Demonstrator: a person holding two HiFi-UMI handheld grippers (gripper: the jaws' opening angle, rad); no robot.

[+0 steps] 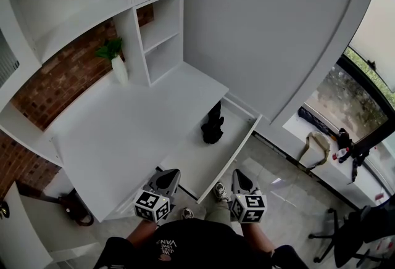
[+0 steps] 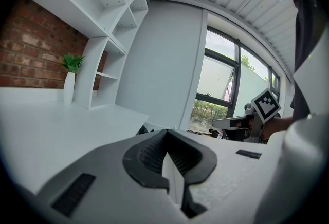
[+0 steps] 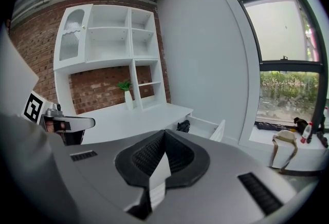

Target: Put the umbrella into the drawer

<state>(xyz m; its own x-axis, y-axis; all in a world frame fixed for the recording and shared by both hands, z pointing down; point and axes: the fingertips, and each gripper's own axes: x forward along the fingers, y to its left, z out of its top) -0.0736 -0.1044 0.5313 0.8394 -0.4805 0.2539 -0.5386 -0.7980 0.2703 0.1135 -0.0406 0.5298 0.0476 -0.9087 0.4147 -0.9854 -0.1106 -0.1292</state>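
Head view: a white desk (image 1: 123, 132) has its drawer (image 1: 207, 168) pulled out from the right edge. The black folded umbrella (image 1: 213, 126) lies inside the drawer, at its back end, close under the desk's edge. A plant (image 1: 111, 49) in a white vase (image 1: 119, 70) stands at the desk's far left corner, against the shelf unit (image 1: 157, 21). The left gripper (image 1: 171, 174) hangs over the desk's near edge, and the right gripper (image 1: 237, 173) over the floor just beside the drawer's front panel. Both are apart from the umbrella.

Left gripper view: the jaws are clenched together with nothing between them. Past them lies the bare desk top, with the plant at the far left and the right gripper's marker cube (image 2: 267, 105) at the right.

Right gripper view: these jaws are also pressed together and empty. Beyond their tips the drawer stands open with the umbrella in it. A bag (image 3: 285, 138) and a bottle (image 3: 308, 132) rest on the window sill (image 3: 267, 138) at the right.
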